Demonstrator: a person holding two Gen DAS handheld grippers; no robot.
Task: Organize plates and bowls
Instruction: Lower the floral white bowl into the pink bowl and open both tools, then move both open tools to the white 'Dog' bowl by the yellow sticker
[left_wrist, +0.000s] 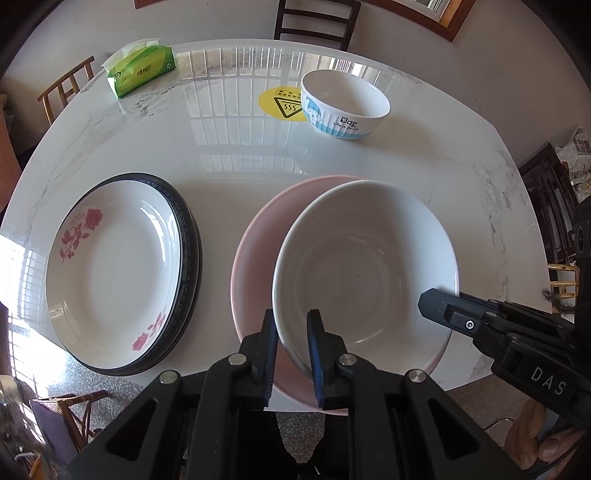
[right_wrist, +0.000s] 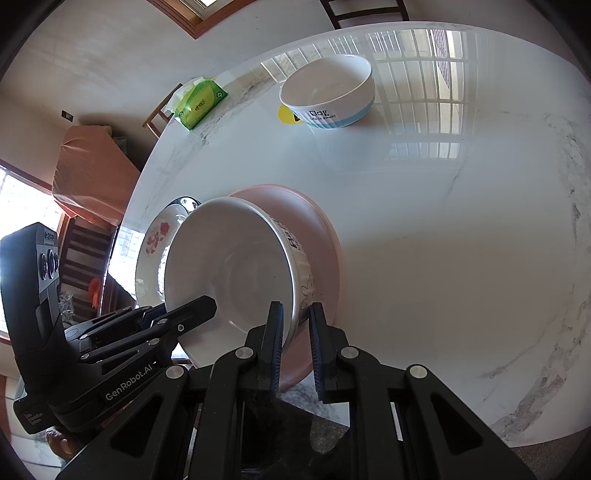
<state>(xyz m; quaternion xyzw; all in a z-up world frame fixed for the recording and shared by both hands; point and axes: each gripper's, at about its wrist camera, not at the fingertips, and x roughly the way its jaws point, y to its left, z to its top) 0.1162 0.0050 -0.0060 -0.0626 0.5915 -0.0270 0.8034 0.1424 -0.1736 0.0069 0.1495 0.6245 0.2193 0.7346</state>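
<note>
A large white bowl (left_wrist: 365, 266) is held tilted above a pink bowl (left_wrist: 255, 258) near the table's front edge. My left gripper (left_wrist: 291, 350) is shut on the white bowl's near rim. My right gripper (right_wrist: 295, 343) is shut on the opposite rim of the same white bowl (right_wrist: 229, 266), over the pink bowl (right_wrist: 317, 229). A rose-patterned white plate (left_wrist: 114, 273) lies on a dark-rimmed plate (left_wrist: 190, 236) to the left. A smaller white bowl with blue print (left_wrist: 345, 103) stands at the far side; it also shows in the right wrist view (right_wrist: 328, 92).
A green tissue pack (left_wrist: 142, 68) lies at the table's far left. A yellow warning sticker (left_wrist: 282, 104) is next to the small bowl. Chairs (left_wrist: 317, 22) stand around the white marble table (left_wrist: 461, 177).
</note>
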